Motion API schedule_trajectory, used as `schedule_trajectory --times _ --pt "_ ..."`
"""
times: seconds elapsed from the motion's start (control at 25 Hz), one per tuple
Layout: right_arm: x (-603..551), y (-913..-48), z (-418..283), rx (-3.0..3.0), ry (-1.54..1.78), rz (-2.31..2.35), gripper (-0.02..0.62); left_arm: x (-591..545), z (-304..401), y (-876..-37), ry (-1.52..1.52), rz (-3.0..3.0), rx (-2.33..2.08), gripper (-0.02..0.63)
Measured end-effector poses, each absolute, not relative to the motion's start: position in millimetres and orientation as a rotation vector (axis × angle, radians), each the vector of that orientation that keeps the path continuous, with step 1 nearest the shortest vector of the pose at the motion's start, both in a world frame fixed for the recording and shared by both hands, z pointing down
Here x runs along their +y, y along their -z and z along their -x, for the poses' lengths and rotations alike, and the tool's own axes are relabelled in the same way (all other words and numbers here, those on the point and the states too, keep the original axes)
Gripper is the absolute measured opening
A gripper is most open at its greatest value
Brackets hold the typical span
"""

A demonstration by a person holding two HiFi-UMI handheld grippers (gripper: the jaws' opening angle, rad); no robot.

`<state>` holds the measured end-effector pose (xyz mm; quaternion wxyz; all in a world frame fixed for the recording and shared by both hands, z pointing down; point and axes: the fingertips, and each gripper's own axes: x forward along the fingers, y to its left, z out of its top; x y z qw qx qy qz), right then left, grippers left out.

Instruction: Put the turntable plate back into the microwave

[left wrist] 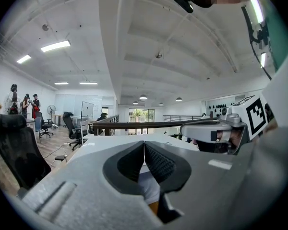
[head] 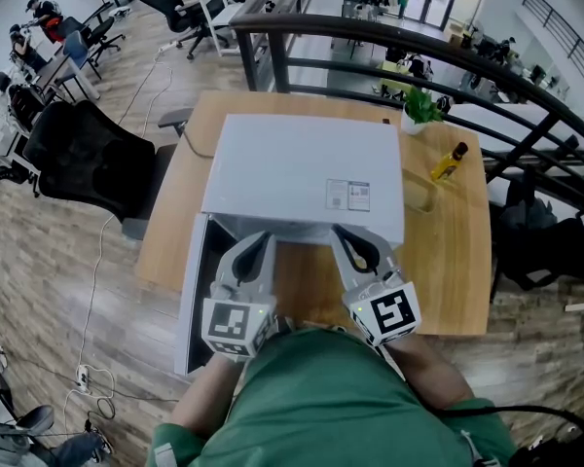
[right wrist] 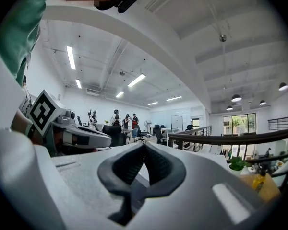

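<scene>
Microwave [head: 302, 178] door [head: 192, 295] swung open; left gripper [head: 257, 249] and right gripper [head: 356, 247] jaws together, empty, at its front.

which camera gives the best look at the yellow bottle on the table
The head view: the yellow bottle sits in full sight on the wooden table, right of the microwave. The right gripper view catches it only small, near the right edge beside the plant. The left gripper view does not show it.

The white microwave [head: 302, 168] sits upright on the wooden counter [head: 448, 261], its door [head: 193, 295] swung open at the left.
</scene>
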<state>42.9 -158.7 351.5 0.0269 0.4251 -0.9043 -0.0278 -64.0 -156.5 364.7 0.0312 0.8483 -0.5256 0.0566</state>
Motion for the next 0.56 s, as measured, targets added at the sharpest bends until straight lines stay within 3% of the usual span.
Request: schedule_trajectory --times 0.56 --pt "-157 -345 -38 -2.839 0.086 -1.328 0.003 -161 63 -381 -0.163 -2.560 -1.579 0.012"
